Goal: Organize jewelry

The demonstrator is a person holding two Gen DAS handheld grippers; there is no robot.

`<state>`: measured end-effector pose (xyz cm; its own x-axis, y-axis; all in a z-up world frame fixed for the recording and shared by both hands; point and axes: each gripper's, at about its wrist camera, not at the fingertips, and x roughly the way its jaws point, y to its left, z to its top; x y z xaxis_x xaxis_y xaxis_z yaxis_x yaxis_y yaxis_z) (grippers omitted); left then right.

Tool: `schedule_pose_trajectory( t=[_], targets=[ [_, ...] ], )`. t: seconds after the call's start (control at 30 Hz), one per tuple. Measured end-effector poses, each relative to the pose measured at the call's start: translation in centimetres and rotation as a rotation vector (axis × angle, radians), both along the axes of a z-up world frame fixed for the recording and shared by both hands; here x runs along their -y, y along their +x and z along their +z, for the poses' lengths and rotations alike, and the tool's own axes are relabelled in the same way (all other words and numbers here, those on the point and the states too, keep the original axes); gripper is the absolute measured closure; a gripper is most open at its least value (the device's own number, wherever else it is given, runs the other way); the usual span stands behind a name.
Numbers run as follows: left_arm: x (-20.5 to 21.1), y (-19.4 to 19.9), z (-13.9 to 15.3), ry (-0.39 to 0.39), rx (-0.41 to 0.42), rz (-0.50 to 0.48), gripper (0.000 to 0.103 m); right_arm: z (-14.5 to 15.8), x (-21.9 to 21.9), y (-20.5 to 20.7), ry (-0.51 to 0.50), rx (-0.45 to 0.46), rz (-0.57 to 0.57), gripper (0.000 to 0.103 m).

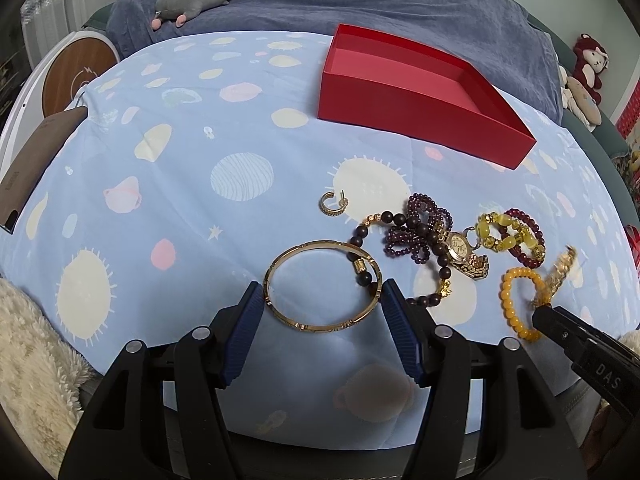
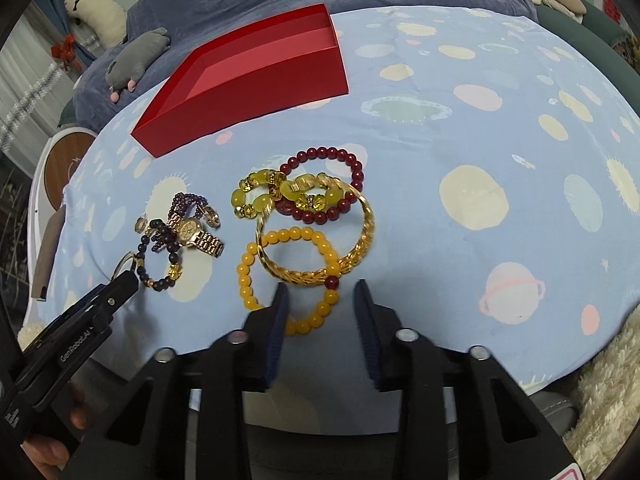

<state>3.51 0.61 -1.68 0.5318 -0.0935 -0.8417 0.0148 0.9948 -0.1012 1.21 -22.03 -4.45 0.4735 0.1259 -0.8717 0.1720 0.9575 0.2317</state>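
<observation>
A pile of jewelry lies on the blue patterned cloth. In the left wrist view my left gripper (image 1: 322,292) is open, its blue pads on either side of a thin gold bangle (image 1: 320,323). A dark bead bracelet (image 1: 362,236), a gold watch (image 1: 460,248) and a small gold earring (image 1: 332,204) lie beyond. In the right wrist view my right gripper (image 2: 322,292) is open over an orange bead bracelet (image 2: 244,272) and a wide gold bangle (image 2: 364,236). A red bead bracelet (image 2: 352,172) and yellow-green bead bracelet (image 2: 260,200) lie behind. The open red box (image 1: 408,108) is empty.
A grey plush toy (image 1: 192,0) lies on the dark blue blanket at the back. A brown box (image 1: 36,164) sits at the cloth's left edge. White fleece (image 1: 32,360) lies at the near left corner. The red box also shows in the right wrist view (image 2: 256,84).
</observation>
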Motion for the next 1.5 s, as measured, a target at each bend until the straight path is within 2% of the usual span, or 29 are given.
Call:
schedule_pose_trajectory(
  t=[0.03,0.07,0.33,0.47,0.63,1.1,1.37,1.5],
  targets=[
    [0.0,0.0,0.0,-0.001,-0.001,0.000,0.045,-0.1,0.1,0.0,0.000,-0.003,0.000,0.089],
    [0.0,0.0,0.0,-0.001,-0.002,0.001,0.045,-0.1,0.1,0.0,0.012,-0.009,0.004,0.096],
    [0.1,0.1,0.0,-0.010,-0.002,0.004,0.045,1.2,-0.1,0.0,0.049,0.025,0.027,0.096],
    [0.1,0.1,0.0,-0.015,-0.003,0.004,0.045,1.8,0.0,1.4,0.068,0.031,0.019,0.096],
    [-0.2,0.1,0.0,-0.023,-0.004,0.005,0.045,1.1,0.7,3.7,0.101,0.007,-0.019,0.096],
    [-0.5,0.3,0.1,-0.037,-0.010,0.006,0.045,1.8,0.6,7.2,0.099,0.051,-0.020,0.096],
    [-0.4,0.9,0.9,-0.050,0.003,0.002,0.045,5.1,0.2,9.2,0.133,0.133,0.003,0.096],
    [-0.6,1.7,1.5,-0.051,0.010,0.004,0.045,4.4,0.4,10.8,0.111,0.112,0.002,0.096]
  ],
)
